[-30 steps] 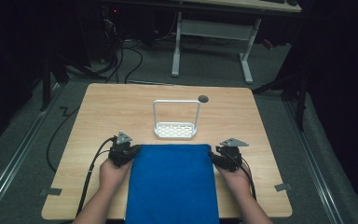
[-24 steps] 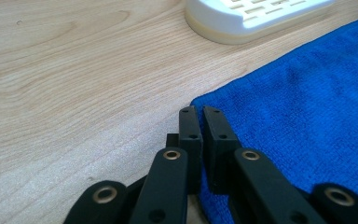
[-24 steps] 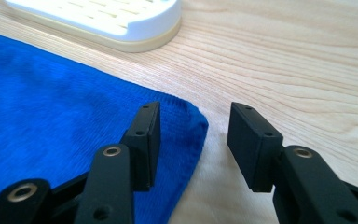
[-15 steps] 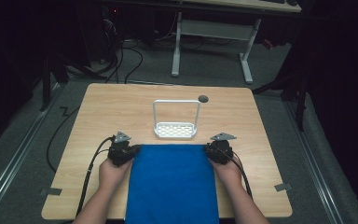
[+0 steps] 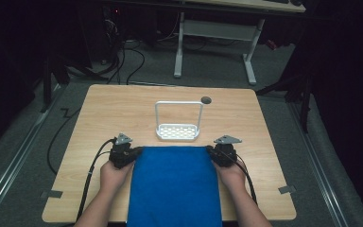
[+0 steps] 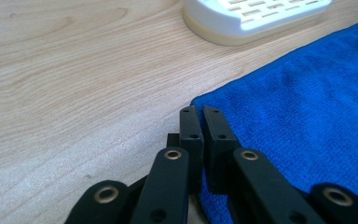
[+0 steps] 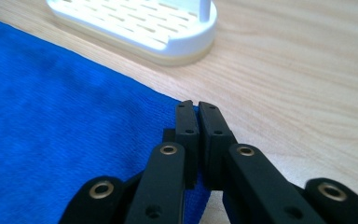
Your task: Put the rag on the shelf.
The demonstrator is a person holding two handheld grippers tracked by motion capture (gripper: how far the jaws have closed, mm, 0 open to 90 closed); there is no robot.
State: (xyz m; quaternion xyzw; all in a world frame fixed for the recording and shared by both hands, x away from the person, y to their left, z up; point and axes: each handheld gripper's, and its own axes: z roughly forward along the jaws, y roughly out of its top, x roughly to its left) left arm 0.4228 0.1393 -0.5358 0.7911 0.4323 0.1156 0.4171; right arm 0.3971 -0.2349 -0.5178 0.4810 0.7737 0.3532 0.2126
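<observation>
two grippers, each clamped on a far corner of the blue cloth [image 5: 172, 187]. left gripper [image 6: 200, 114]: jaws pressed nearly together, pinching the cloth's far left corner. right gripper [image 7: 193, 108]: same, nipping the far right corner. cloth lies flat, its near edge hanging over the table [image 5: 123, 111] edge toward the person. white rack [image 5: 178, 131] stands just beyond the cloth's far edge, not touching. bare wood left, right and beyond the rack. gripper views show the rack's slotted base; high view adds its upright wire loop and a dark round hole [image 5: 206, 100] farther back.
</observation>
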